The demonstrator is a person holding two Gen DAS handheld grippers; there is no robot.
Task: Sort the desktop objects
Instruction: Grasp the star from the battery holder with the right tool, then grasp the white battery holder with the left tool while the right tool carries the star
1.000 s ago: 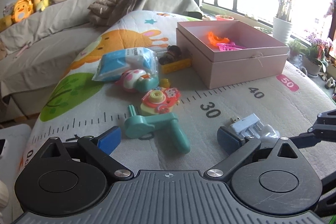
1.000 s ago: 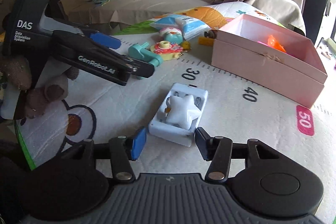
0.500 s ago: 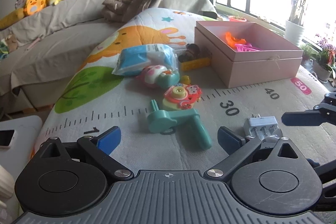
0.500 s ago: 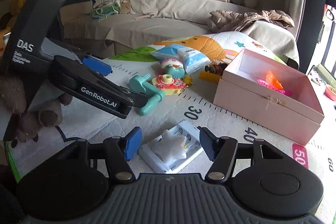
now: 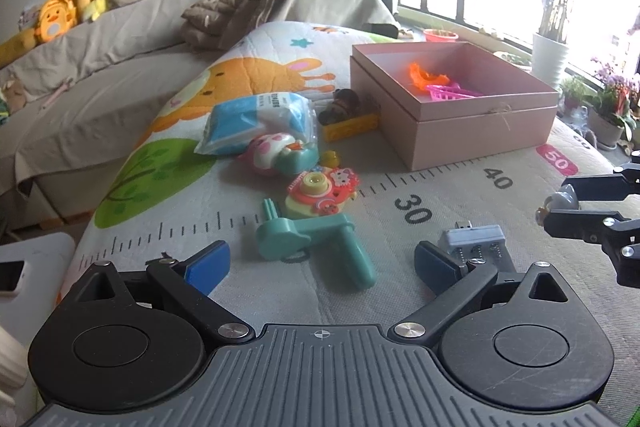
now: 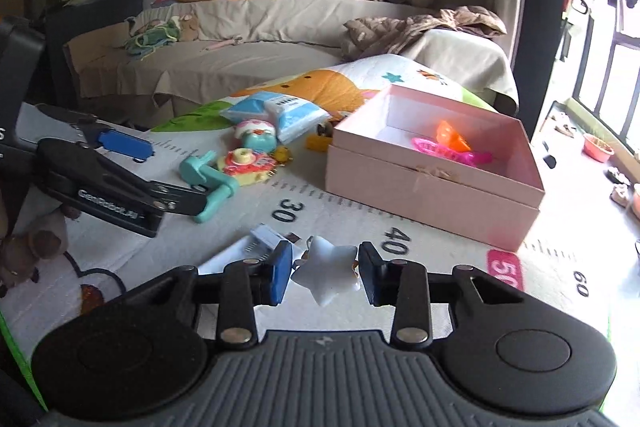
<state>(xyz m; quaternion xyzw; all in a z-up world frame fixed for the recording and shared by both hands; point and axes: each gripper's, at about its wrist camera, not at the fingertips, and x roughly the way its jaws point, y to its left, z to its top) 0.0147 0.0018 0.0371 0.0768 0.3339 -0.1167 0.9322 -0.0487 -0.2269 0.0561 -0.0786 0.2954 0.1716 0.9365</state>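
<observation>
The right gripper (image 6: 323,273), its jaws having just been closing, is clamping a white star (image 6: 326,263) above the play mat (image 6: 440,247), near the pink box (image 6: 432,187). The left gripper (image 5: 320,261) is hovering with jaws apart over a teal toy (image 5: 316,239).

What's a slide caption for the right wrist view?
Right gripper shut on white star, lifted above the mat.

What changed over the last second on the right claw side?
The right claw has just been closing on the white star and lifted it off the white battery case, which stays on the mat. The left claw remains open; the pink box and other toys are unmoved.
</observation>
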